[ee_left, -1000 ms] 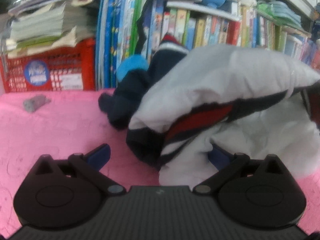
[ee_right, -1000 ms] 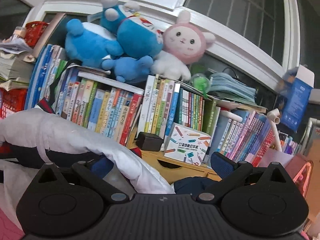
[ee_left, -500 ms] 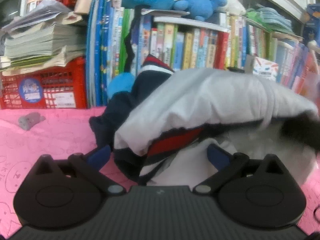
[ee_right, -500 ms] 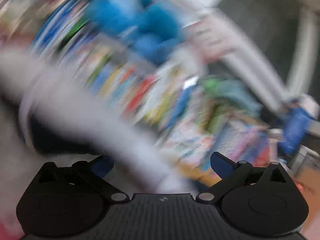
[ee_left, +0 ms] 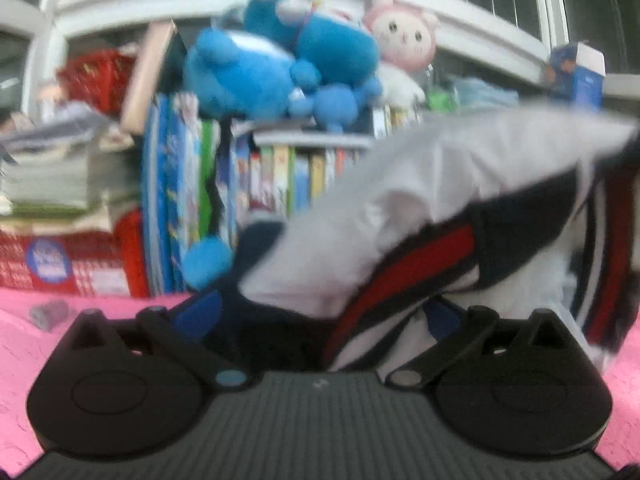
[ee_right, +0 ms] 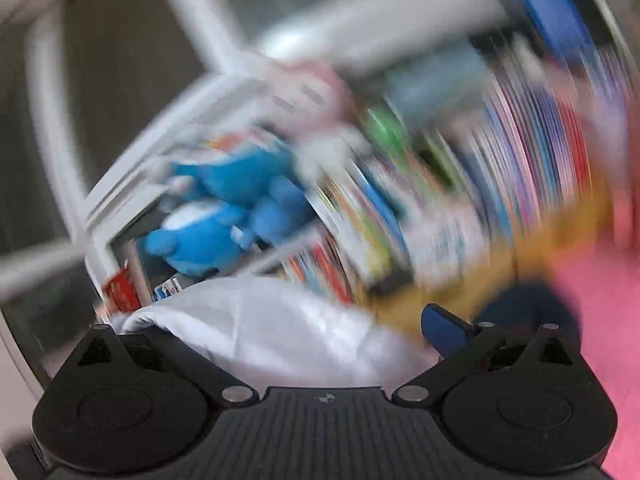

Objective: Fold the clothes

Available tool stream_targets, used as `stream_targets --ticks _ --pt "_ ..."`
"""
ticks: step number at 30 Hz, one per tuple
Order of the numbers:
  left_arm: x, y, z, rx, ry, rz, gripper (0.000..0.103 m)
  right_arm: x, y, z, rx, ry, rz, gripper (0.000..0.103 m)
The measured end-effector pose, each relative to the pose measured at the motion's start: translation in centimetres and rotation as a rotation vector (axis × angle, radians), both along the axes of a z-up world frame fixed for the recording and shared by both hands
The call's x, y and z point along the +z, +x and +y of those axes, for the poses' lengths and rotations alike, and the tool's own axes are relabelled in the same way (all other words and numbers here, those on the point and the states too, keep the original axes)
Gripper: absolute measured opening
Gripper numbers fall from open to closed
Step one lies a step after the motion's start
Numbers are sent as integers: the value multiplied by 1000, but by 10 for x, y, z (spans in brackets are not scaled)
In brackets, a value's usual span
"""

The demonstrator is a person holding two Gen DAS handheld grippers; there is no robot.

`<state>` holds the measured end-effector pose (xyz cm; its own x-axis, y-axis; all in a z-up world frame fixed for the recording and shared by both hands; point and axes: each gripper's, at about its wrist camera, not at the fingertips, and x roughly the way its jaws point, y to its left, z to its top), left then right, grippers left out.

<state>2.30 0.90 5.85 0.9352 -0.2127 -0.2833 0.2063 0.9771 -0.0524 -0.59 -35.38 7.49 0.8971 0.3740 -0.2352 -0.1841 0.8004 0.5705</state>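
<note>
Writing on the red basket at nine o'clock is too blurry to read. Both claws, left and right, gape wide around the white jacket, not pinching it.

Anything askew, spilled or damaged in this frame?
Nothing damaged or spilled. The white garment with red and navy stripes is bunched up off the pink surface, unfolded. The right wrist view is heavily motion-blurred and tilted, so details there are unreadable.

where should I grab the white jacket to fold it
Likely the striped hem, coming from the front along the pink cover. That red and navy band hangs at the jacket edge nearest the left tool, thicker than the loose white cloth.
</note>
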Motion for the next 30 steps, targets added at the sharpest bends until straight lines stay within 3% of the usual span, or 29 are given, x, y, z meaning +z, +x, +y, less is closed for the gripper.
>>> stream_targets --ticks 1,2,4,9,10,13,15,18,20,21,24,25,27,29,30 --pt "3 1 1 30 6 -15 103 -9 9 -11 7 45 75 103" --pt "5 2 3 61 13 -29 103 -16 13 -17 -5 18 119 103" --pt "11 8 5 106 25 -42 103 -23 6 -8 -85 -242 104 103" --pt "23 21 7 160 57 -51 103 -61 -14 44 -228 -983 -60 103" --pt "26 19 5 158 57 -60 103 -68 -14 52 -237 -1058 -70 103" --pt "34 13 1 149 58 -90 103 -81 -8 63 -215 -1109 -52 103" --pt "42 7 -1 144 60 -114 103 -77 -2 61 -224 -1037 -28 98" --pt "53 3 0 140 74 -149 103 -39 -28 33 -283 -745 -172 95" --pt "53 5 4 130 72 -135 103 -16 -47 3 -304 -476 -283 98" --pt "50 9 5 106 62 -117 103 -11 -49 -10 -300 -374 -284 103" --pt "31 19 0 64 34 -26 103 -14 -33 -39 -261 -191 -138 103" --pt "23 22 -6 66 47 4 103 -16 -23 -40 -270 -216 -63 103" --pt "10 26 -13 62 80 51 103 -31 -6 -18 -320 -525 82 103" --pt "1 24 -17 64 93 66 103 -55 -5 9 -324 -818 122 103" --pt "-2 22 -18 69 93 68 103 -66 -6 20 -305 -898 121 103"
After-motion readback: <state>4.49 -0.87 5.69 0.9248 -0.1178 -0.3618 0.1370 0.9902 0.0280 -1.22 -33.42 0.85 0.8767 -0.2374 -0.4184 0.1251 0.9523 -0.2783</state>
